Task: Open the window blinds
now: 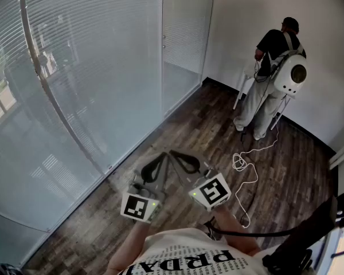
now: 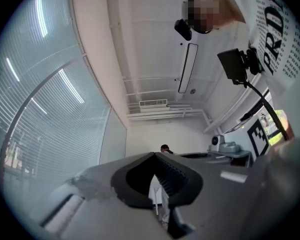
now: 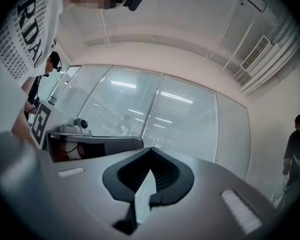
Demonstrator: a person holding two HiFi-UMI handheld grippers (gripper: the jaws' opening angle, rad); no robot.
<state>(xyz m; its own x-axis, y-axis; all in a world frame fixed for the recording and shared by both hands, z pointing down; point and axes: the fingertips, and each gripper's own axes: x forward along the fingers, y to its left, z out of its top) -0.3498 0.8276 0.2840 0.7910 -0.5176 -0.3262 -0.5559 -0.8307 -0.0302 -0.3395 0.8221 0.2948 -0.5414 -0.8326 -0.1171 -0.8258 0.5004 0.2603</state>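
Closed white slatted blinds (image 1: 92,67) cover the glass wall on the left of the head view. A thin pale wand (image 1: 51,96) hangs slanting in front of them. Both grippers are held low at the bottom centre, well short of the blinds. My left gripper (image 1: 162,157) and right gripper (image 1: 175,153) are shut and empty, their tips close together. In the left gripper view the left gripper (image 2: 154,154) has its jaws meeting, with the blinds (image 2: 40,109) to the left. The right gripper (image 3: 150,149) faces the blinds (image 3: 180,119) with its jaws shut on nothing.
Another person (image 1: 272,67) with a white backpack stands in the far right corner beside a white stool (image 1: 243,87). A white cable (image 1: 246,171) lies coiled on the wooden floor (image 1: 189,125). Black equipment (image 1: 309,239) sits at the lower right.
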